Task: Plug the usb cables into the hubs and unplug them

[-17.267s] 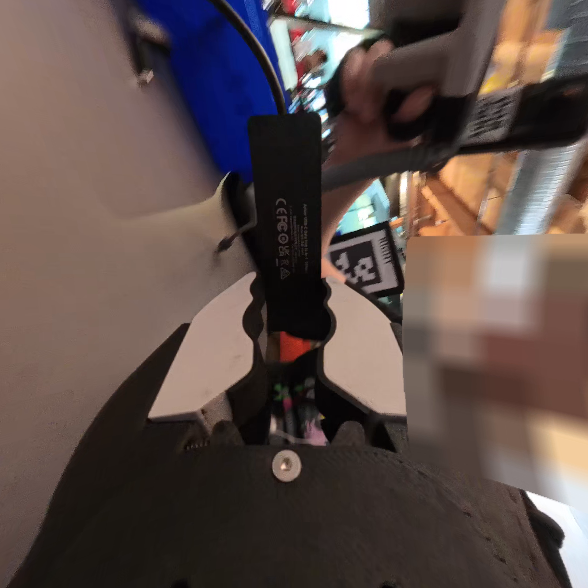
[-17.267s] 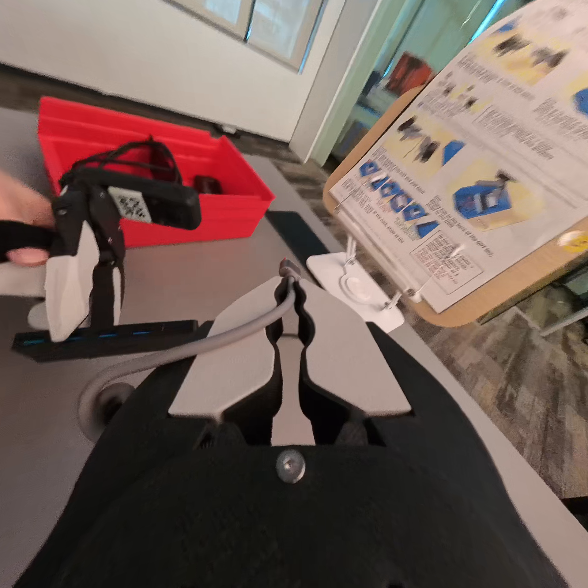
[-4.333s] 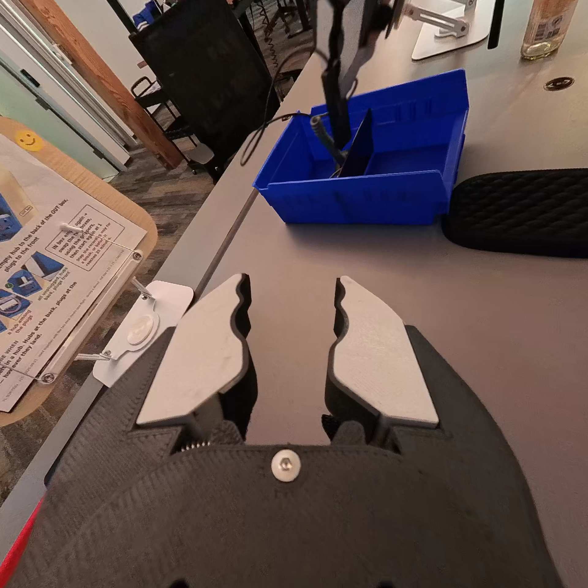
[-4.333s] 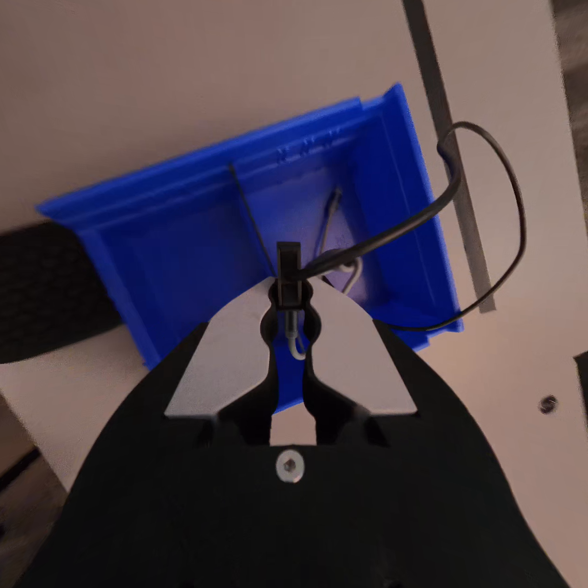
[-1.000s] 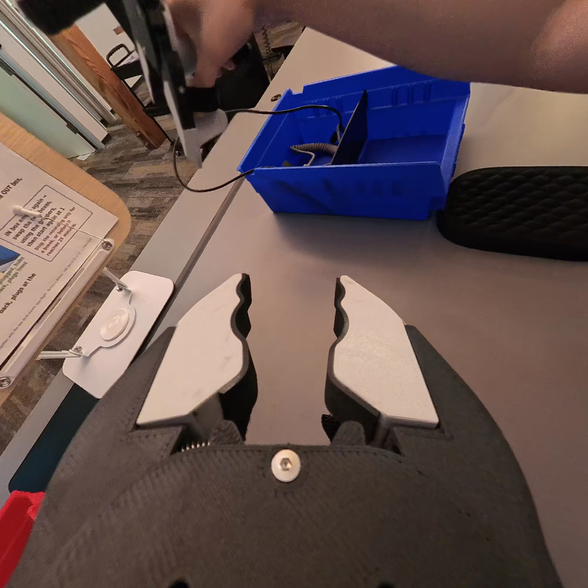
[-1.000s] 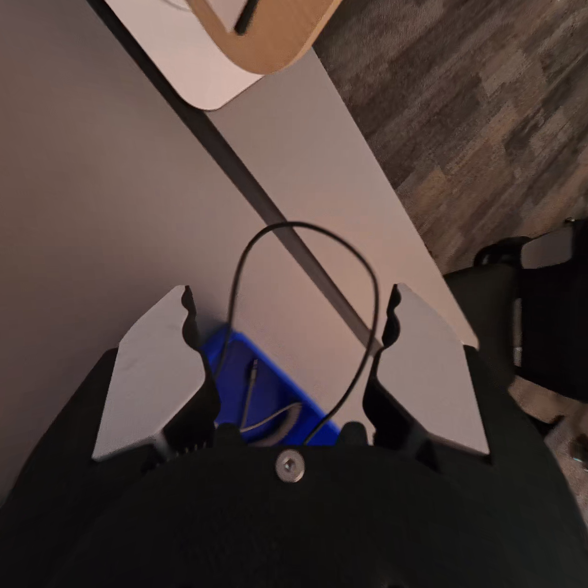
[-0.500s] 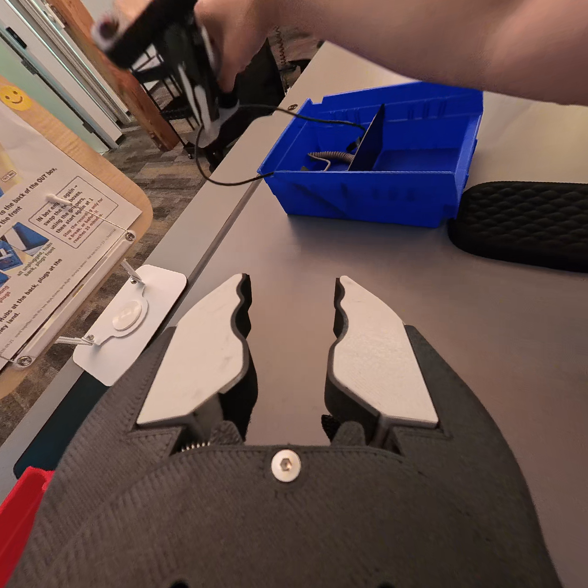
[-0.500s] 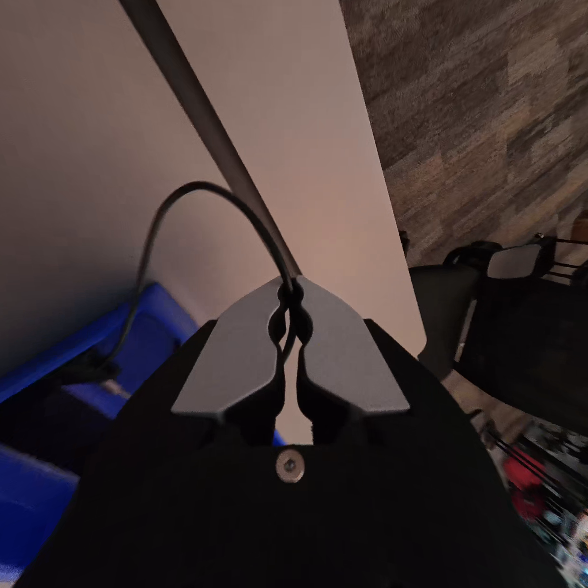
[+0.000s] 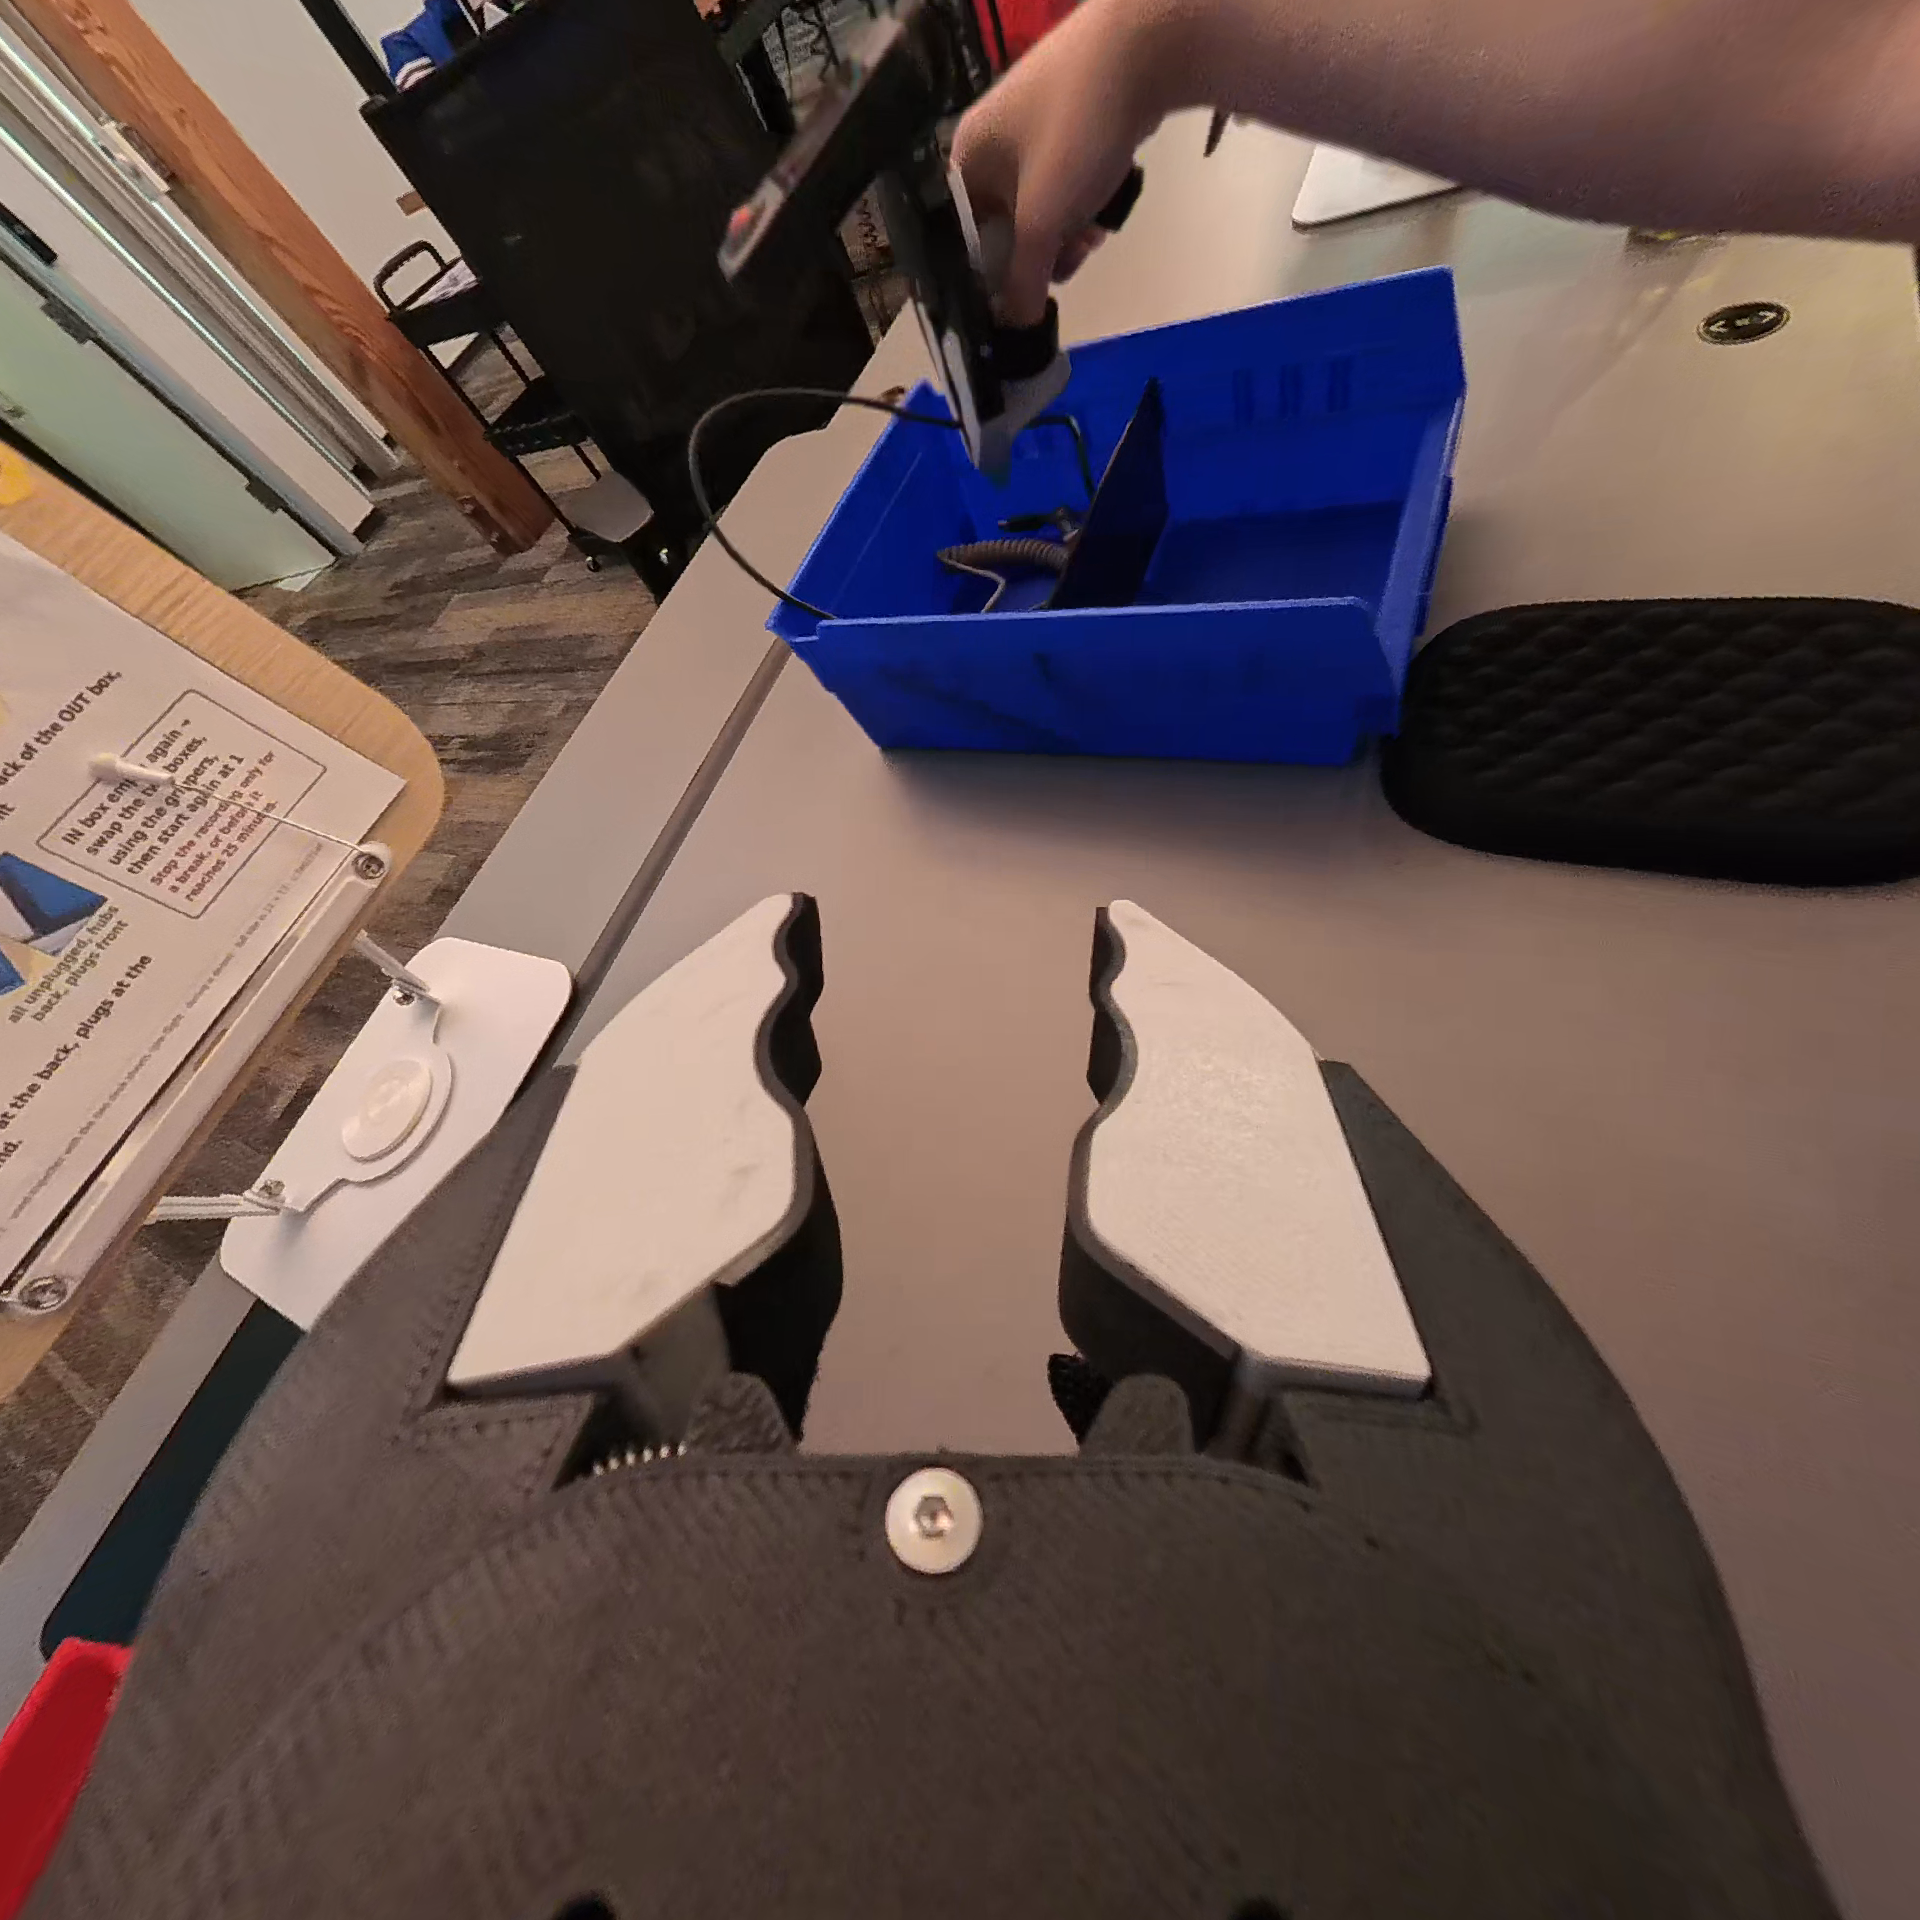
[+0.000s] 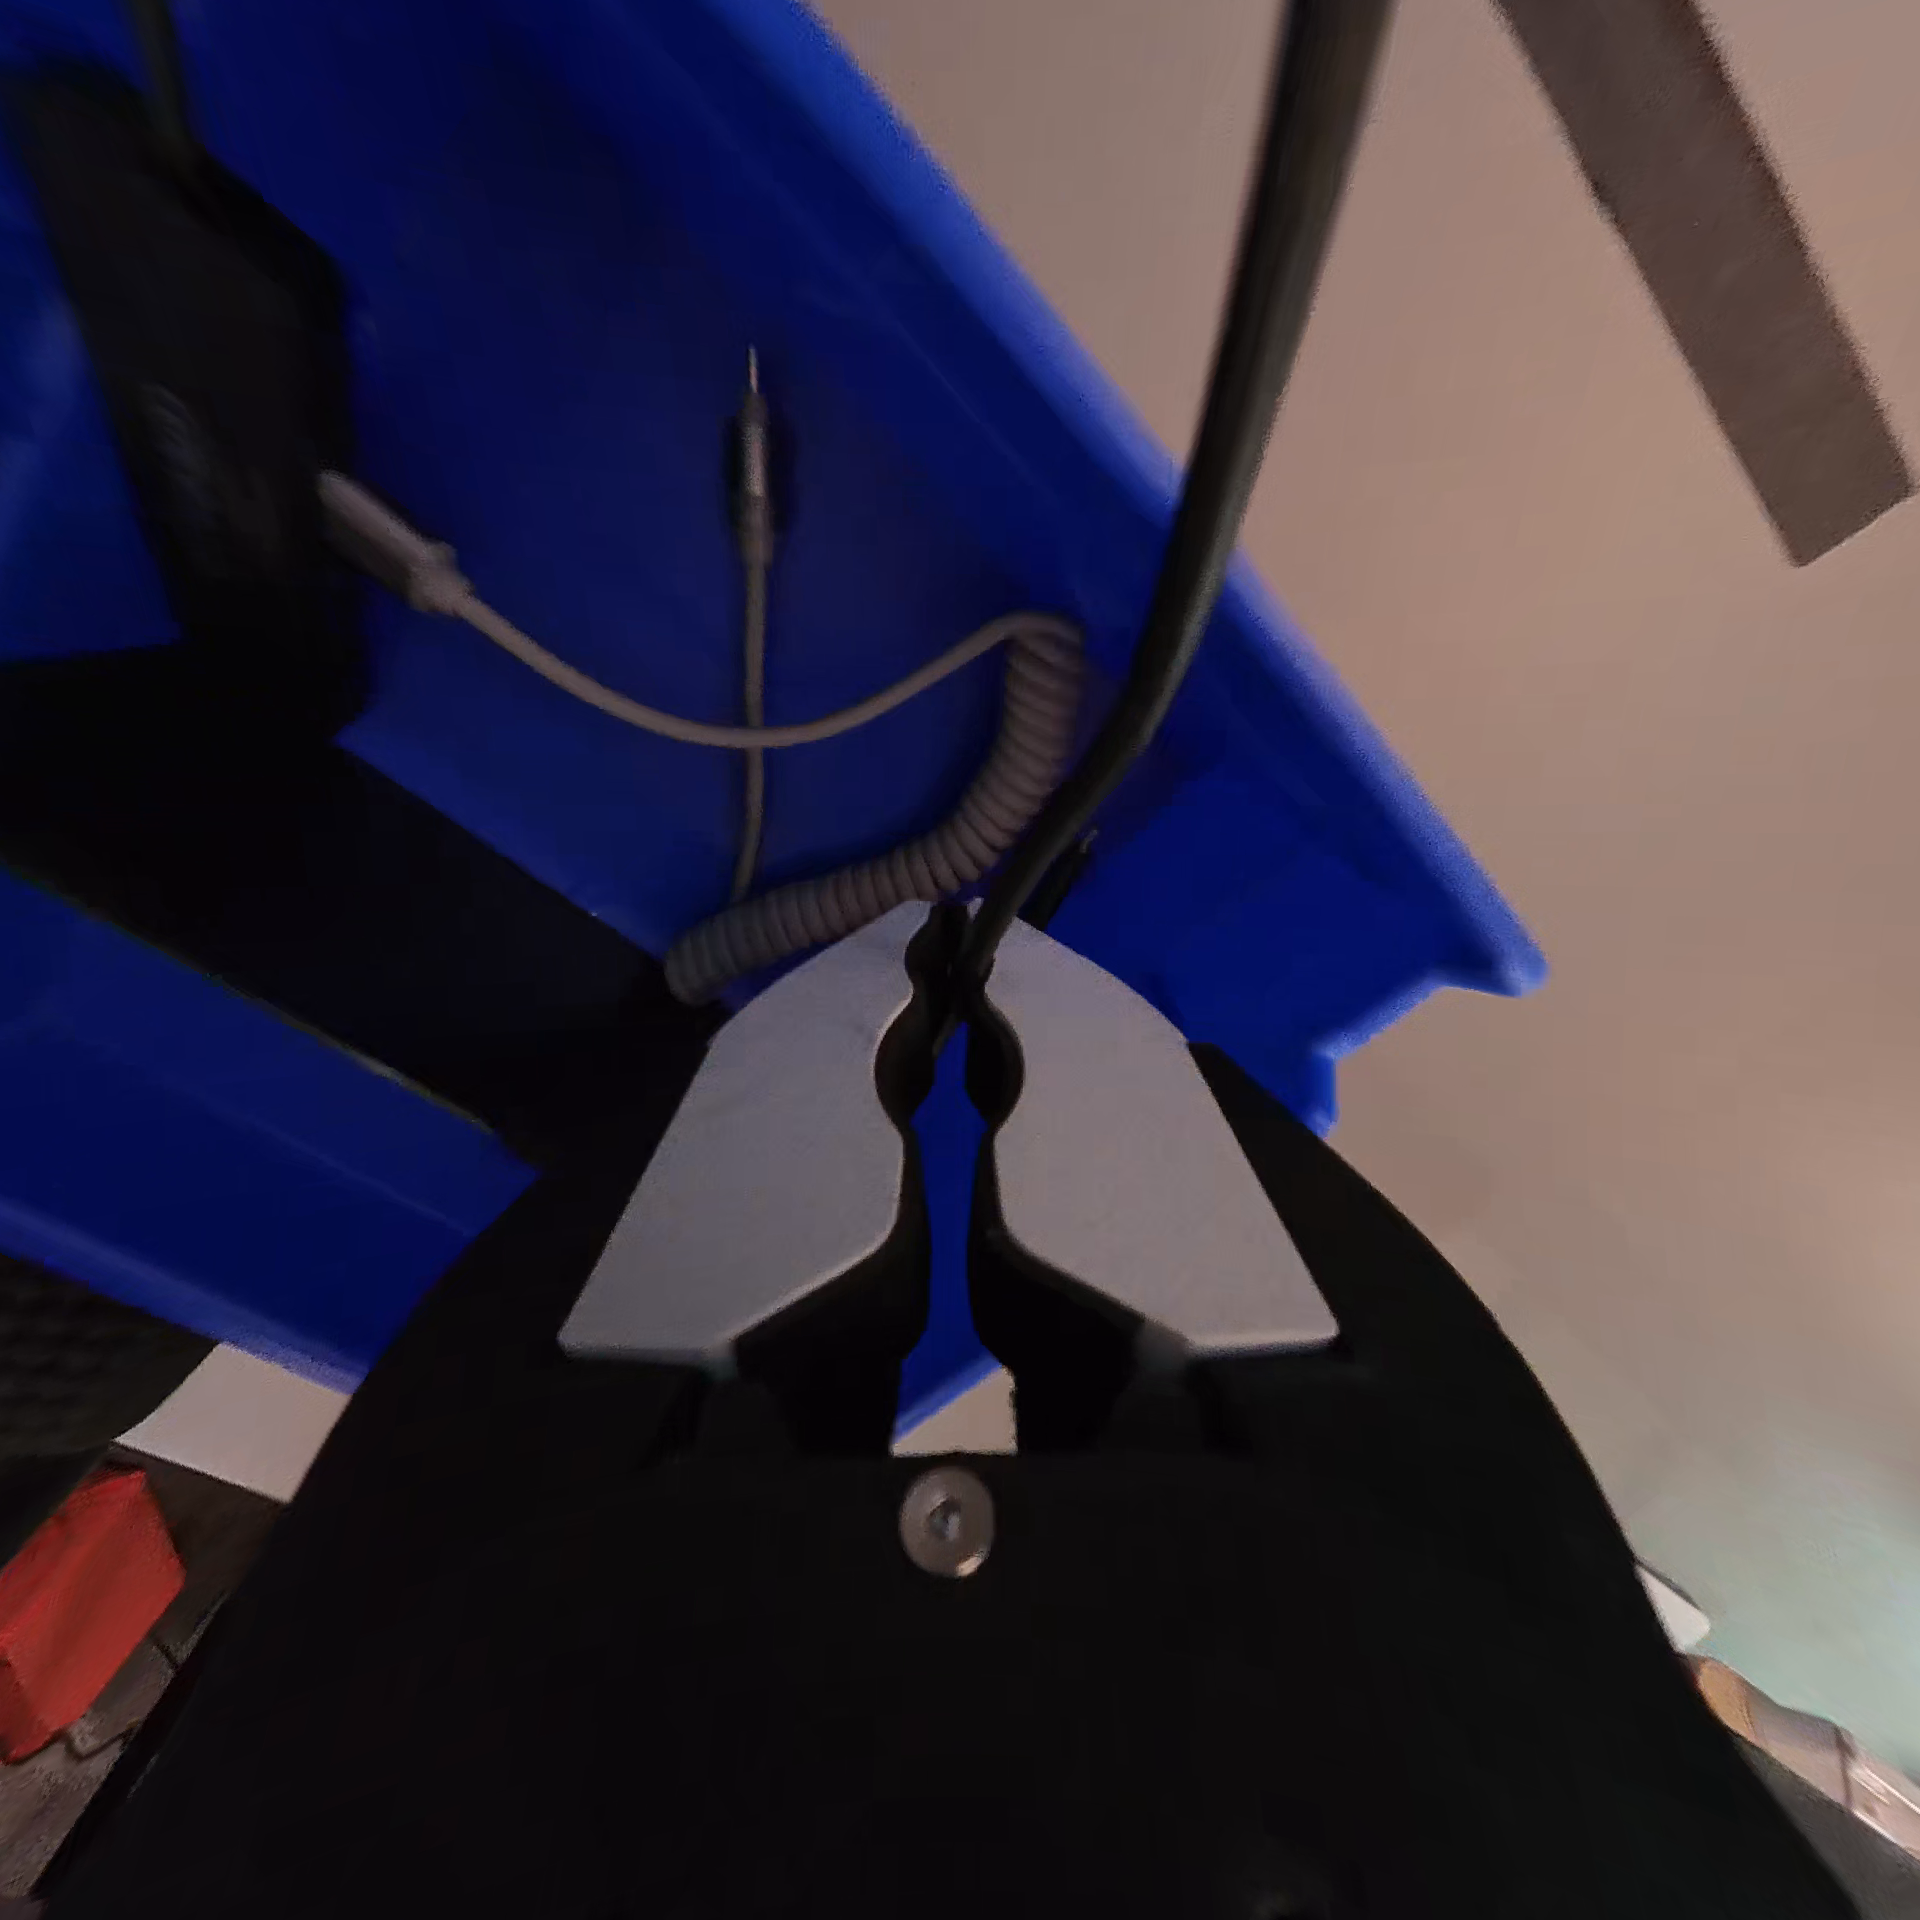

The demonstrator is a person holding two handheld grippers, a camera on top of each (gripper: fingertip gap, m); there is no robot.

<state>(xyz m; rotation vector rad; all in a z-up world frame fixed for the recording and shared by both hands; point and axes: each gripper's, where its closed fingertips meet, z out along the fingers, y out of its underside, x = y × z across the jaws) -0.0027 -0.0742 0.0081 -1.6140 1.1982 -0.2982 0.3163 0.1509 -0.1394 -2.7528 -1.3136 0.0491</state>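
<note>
Your right hand-held gripper (image 10: 951, 961) pinches the black USB cable (image 10: 1210, 540) at its fingertips, over the blue bin (image 10: 582, 260), the cable running off toward 1 o'clock. Your left hand-held gripper (image 9: 954, 935) hovers spread and empty above the worktop (image 9: 1455, 1039), the bin (image 9: 1122, 670) at its 12 o'clock.

Each gripper, left gripper (image 9: 954, 940) and right gripper (image 10: 951, 940), has a black, ridged printed body, one silver hex screw at centre, and two pale grey, wavy-edged fingers (image 9: 665, 1132).
</note>
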